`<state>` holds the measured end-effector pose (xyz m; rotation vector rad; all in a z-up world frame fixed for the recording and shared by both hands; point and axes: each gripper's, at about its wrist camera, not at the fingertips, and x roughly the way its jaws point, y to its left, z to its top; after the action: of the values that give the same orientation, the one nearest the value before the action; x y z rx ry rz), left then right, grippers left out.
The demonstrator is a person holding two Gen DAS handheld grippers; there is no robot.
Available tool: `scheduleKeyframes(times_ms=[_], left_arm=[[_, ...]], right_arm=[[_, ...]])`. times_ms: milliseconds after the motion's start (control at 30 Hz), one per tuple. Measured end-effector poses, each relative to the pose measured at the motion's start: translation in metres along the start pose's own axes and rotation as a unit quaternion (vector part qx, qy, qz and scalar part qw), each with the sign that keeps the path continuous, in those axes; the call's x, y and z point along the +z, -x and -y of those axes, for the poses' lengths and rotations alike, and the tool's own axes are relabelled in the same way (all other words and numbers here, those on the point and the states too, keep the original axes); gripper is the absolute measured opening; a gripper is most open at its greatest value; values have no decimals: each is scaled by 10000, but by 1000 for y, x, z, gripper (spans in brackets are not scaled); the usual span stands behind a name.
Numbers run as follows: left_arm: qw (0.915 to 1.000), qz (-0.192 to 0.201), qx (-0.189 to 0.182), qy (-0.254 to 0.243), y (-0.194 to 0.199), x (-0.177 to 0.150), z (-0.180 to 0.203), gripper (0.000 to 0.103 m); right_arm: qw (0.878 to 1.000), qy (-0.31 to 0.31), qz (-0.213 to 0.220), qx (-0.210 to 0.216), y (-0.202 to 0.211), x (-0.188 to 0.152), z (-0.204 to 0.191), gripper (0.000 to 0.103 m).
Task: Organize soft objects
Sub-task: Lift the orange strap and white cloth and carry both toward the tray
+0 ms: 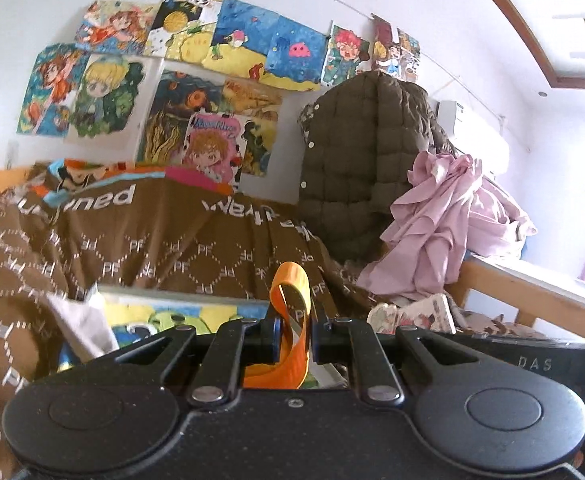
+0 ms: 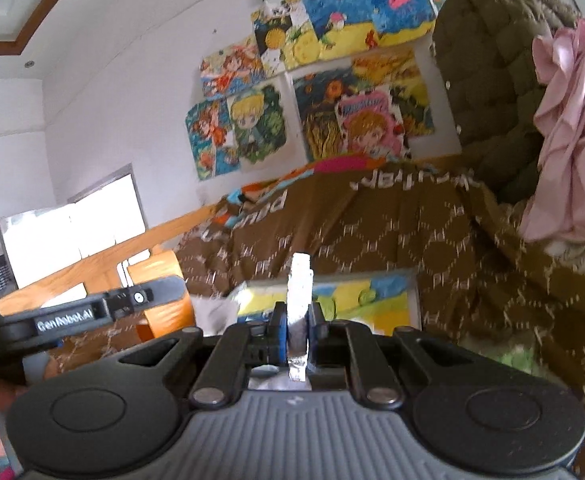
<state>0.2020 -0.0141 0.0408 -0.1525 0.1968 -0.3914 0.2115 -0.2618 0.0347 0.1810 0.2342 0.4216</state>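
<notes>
Grippers first: my left gripper (image 1: 294,338) is clamped on one orange strap loop (image 1: 292,320), and my right gripper (image 2: 297,334) is pinching one white-grey fabric strip (image 2: 299,304) that stands upright between the blue pads. Both are held over the bed, above one brown blanket (image 1: 164,248) printed with repeating "PF" plus bigger upside-down lettering I can't fully read. One olive quilted jacket (image 1: 356,148) and one pink cloth bundle (image 1: 444,220) sit at the bed's far right corner. "GenRobot.AI" shows on the other gripper's side, "DAS" on mine.
</notes>
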Motion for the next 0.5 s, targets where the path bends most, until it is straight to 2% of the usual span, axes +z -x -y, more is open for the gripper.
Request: scheduleKeyframes(times_ms=[167,333,500], left_arm=[[9998,144,-79,-99,-28,8,-10,15],[9999,124,-34,74,-57,12,-34,15],[9990,117,315,298,-73,15,-74,15]], right_arm=[[9991,312,237,-157,-27,8,-2,11],[9984,407,241,-302,-66,11,4,11],[9980,467,128,-397,-104,9,8,11]])
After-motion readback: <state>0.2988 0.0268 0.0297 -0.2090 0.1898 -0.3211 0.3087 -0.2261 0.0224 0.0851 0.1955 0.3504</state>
